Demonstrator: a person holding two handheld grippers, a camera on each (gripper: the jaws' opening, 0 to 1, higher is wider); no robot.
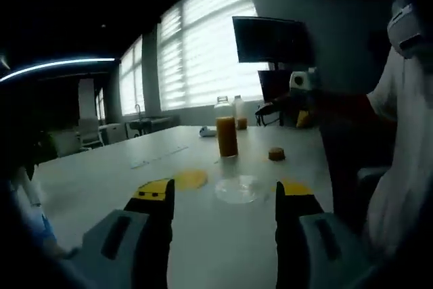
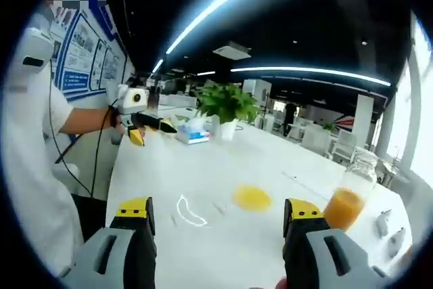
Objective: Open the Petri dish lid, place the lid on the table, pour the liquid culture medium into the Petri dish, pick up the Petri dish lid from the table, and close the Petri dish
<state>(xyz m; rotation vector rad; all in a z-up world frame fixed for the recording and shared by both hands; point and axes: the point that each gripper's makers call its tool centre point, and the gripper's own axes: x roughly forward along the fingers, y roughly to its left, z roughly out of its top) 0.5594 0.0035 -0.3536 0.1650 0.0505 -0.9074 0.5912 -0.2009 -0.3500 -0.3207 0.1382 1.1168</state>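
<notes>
In the left gripper view a clear Petri dish [image 1: 238, 189] lies flat on the white table [image 1: 101, 181], just beyond my open left gripper [image 1: 224, 194] and between its yellow-tipped jaws. A yellow disc [image 1: 189, 179] lies to its left. Behind them stands a glass bottle of orange liquid [image 1: 226, 130], uncapped, with a brown cap [image 1: 276, 154] on the table to its right. In the right gripper view my right gripper [image 2: 218, 209] is open and holds nothing. The clear dish [image 2: 191, 212] and yellow disc [image 2: 252, 197] lie ahead of it, the bottle [image 2: 345, 202] at the right.
A person in a white coat [image 2: 30, 167] stands at the table's edge. A second bottle [image 1: 240, 114] and a monitor [image 1: 270, 40] are at the back. A potted plant [image 2: 226, 103] and a tissue box [image 2: 193, 135] sit far along the table. The other gripper [image 2: 147, 125] shows at the left.
</notes>
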